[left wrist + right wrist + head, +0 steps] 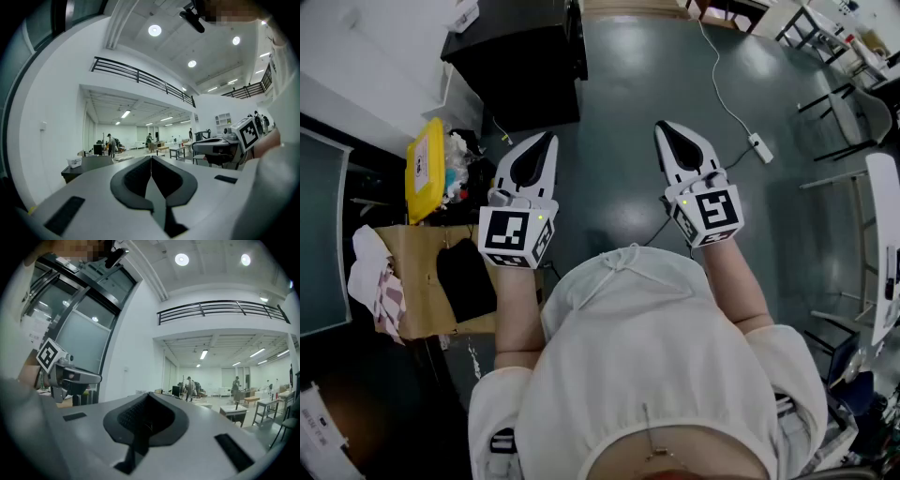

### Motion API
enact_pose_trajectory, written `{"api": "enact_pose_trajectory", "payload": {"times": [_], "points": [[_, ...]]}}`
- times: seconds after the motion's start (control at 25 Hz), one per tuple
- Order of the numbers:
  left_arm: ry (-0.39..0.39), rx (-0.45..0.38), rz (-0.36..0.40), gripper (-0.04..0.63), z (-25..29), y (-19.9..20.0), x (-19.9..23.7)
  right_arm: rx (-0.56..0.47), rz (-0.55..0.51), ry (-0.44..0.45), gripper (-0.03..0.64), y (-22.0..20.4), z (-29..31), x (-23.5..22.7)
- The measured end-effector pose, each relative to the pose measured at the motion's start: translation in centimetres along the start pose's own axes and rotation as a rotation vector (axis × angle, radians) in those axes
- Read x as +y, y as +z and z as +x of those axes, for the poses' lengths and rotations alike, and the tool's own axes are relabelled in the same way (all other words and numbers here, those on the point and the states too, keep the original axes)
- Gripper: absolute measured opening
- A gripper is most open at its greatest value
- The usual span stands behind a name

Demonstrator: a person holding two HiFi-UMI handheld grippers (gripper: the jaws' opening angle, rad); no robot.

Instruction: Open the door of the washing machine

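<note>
Over grey-green floor (619,103), left claw (549,139) and right claw (662,127) held level, side by side, apart. Jaws of both 2 pressed together, nothing between. Black surface (520,56) ahead of left claw, white tub (74,161) on it. Yellow container (426,169) and cardboard box (417,281) at left; power strip (759,147) on floor at right. Big hall, balcony railing (140,75), ceiling lights. Washing machine door: not made out in any view. Distant people too small to detail; person's white top (656,356) hides floor below.
</note>
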State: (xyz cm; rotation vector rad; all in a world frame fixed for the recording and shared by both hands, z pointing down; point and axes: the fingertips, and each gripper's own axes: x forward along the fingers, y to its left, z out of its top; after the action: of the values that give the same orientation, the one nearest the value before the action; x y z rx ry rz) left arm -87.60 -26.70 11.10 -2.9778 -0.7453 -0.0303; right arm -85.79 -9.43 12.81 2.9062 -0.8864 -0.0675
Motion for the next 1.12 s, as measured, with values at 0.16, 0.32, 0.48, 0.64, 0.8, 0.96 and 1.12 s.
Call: {"api": "enact_pose_trajectory", "payload": {"times": [0.16,0.32,0.48,0.64,0.8,0.96,1.12], "points": [[0.001,0.002,-0.006,0.023,0.3,-0.3,0.4,0.000,-0.001,-0.002,0.002,-0.2,0.5,0.0],[-0.003,0.002,-0.009,0.023,0.7,-0.4,0.9,0.002,0.006,-0.004,0.002,-0.4,1.0,-0.2],[0.002,0.002,-0.018,0.023,1.0,-0.5,1.3,0.009,0.012,-0.005,0.002,-0.6,1.4,-0.3],[0.008,0.010,-0.032,0.023,1.3,-1.0,1.3,-0.020,0.014,-0.070,-0.004,-0.4,1.7,-1.5],[0.003,0.036,-0.038,0.023,2.1,-2.0,1.1,-0.005,0.030,-0.044,0.379,-0.9,3.0,-2.2],[0.020,0.052,-0.045,0.023,3.7,-3.0,1.8,0.036,0.052,-0.047,0.380,-2.6,4.9,-3.9],[0.050,0.069,-0.051,0.023,7.5,-3.9,2.8,0.070,0.078,-0.035,0.383,-4.7,8.0,-7.4]]}}
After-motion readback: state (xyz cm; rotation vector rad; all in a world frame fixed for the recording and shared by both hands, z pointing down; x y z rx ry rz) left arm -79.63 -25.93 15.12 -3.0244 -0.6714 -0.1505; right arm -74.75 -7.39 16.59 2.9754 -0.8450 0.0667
